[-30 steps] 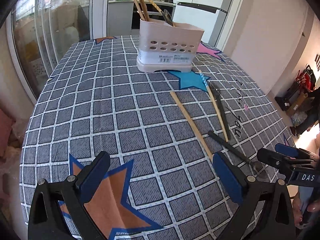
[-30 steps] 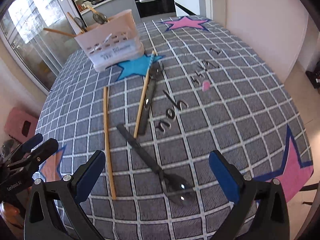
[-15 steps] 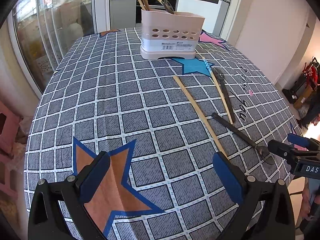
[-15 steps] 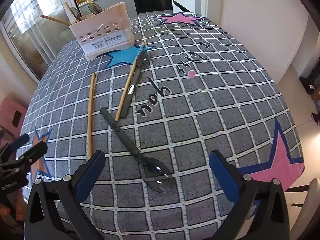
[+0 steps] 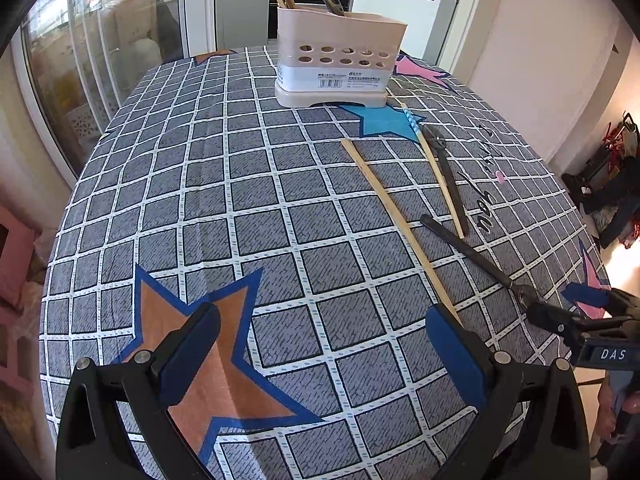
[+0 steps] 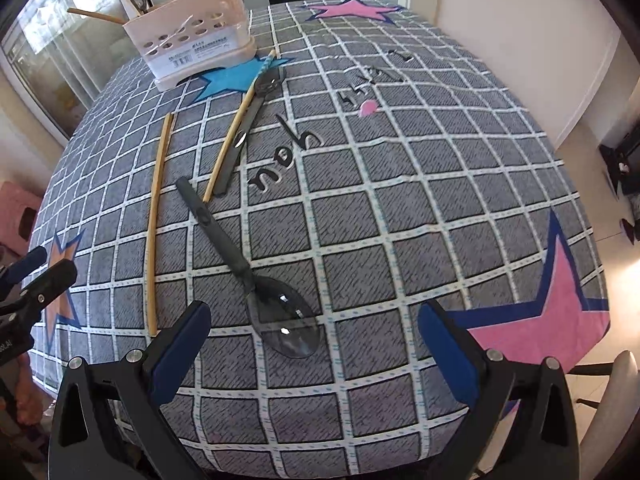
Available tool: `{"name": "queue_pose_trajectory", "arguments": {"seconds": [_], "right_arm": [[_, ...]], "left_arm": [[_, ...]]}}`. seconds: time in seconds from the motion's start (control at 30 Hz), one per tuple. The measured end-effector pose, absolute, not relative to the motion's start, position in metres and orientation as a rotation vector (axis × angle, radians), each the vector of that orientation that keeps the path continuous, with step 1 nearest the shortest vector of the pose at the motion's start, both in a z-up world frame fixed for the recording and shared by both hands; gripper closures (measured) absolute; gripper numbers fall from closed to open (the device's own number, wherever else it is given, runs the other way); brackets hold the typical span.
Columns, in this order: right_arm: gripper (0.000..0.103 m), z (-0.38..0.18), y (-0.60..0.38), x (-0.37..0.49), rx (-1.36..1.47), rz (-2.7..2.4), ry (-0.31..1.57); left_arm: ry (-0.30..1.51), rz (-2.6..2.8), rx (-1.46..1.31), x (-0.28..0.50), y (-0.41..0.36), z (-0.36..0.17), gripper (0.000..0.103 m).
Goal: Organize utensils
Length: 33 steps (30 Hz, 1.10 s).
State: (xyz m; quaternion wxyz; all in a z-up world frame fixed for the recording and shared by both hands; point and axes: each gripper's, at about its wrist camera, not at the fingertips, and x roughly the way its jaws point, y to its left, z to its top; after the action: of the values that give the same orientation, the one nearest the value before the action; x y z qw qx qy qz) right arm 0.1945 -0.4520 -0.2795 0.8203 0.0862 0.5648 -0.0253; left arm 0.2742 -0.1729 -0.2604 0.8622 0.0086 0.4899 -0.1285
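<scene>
Right wrist view puts your right tongs (image 6: 310,344) low over the near edge of the desk (image 6: 420,200), pads wide apart and gripping nothing, with the bowl of the dark spoon (image 6: 286,320) lying just ahead, between the two pads. Left tongs (image 5: 320,350) are likewise spread and empty, hovering over the orange star on the checked cloth. Progress looks partial: the pink utensil holder (image 5: 334,60) at the far side of the desk already carries a few pieces, wooden sticks and at least one dark metal piece poking out the top, so some sorting is done. Four pieces are left loose on the cloth. A plain wooden chopstick (image 5: 396,224) runs diagonally toward you; a second chopstick with a blue patterned tip (image 5: 434,168) lies touching a dark slotted utensil (image 5: 448,168), its tip near the holder's base; the spoon sits nearest your right side, handle pointing toward the holder. Nothing is lifted off the desk yet. My read is that the spoon is the next pickup for your right tongs, then the three pieces beyond it, each still needing a carry to the holder.
</scene>
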Motion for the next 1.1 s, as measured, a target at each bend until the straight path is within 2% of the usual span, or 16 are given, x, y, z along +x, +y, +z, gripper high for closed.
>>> {"name": "queue_pose_trajectory", "arguments": {"seconds": [0.57, 0.77, 0.9, 1.03, 1.1], "right_arm": [[0.0, -0.286, -0.445, 0.202, 0.112, -0.069, 1.203], [0.004, -0.274, -0.441, 0.212, 0.112, -0.022, 1.177], [0.012, -0.276, -0.409, 0.23, -0.047, 0.07, 1.212], [0.036, -0.288, -0.39, 0.253, -0.15, 0.13, 1.287], [0.037, -0.292, -0.387, 0.261, -0.159, 0.169, 1.333]], "left_arm": [[1.089, -0.269, -0.015, 0.276, -0.169, -0.268, 0.0], [1.108, -0.268, -0.017, 0.281, -0.169, -0.27, 0.0], [1.118, -0.273, -0.004, 0.28, -0.169, -0.273, 0.0], [1.116, -0.259, -0.021, 0.28, -0.16, -0.272, 0.0], [1.111, -0.255, -0.029, 0.282, -0.155, -0.272, 0.0]]}}
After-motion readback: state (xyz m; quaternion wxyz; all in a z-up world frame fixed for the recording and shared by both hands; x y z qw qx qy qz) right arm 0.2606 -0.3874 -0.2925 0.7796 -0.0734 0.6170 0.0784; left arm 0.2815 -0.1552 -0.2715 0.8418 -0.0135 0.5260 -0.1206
